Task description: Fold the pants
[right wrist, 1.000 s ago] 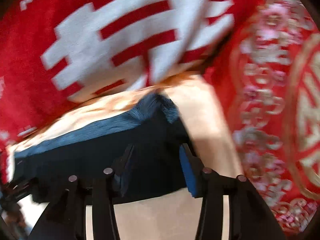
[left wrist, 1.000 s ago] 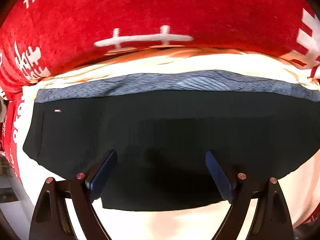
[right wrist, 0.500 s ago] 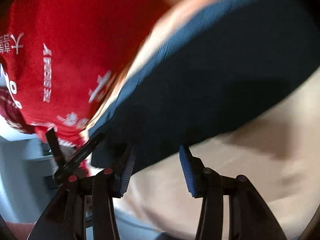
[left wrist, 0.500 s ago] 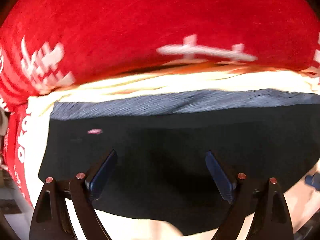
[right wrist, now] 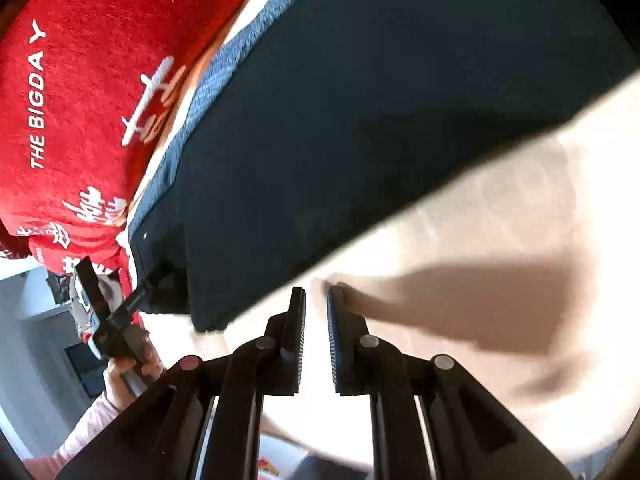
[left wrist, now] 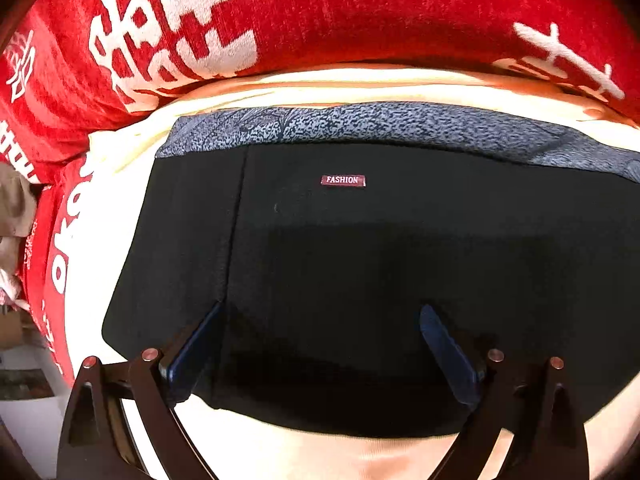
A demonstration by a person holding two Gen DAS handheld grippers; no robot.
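Black pants (left wrist: 360, 260) with a grey speckled waistband (left wrist: 380, 124) and a small "FASHION" label (left wrist: 343, 180) lie flat on a cream sheet (left wrist: 280, 452). My left gripper (left wrist: 322, 310) hangs over the near part of the pants. Its jaws are wide and opening, with nothing held. In the right wrist view the pants (right wrist: 380, 120) run diagonally. My right gripper (right wrist: 316, 292) sits just off their near edge over the cream sheet (right wrist: 480, 220). Its jaws are closing to a narrow gap with nothing between them.
A red blanket with white lettering (left wrist: 320, 12) is bunched beyond the waistband and shows as the red blanket (right wrist: 80, 100) in the right wrist view. A hand (right wrist: 124, 372) in a pink sleeve holds the other gripper at the pants' left end. Floor and furniture lie past the bed edge (right wrist: 44, 320).
The left gripper slid along the pants toward their left end and came lower; its jaws widened. The right gripper swung from the waistband corner to the sheet off the near edge and narrowed its jaws.
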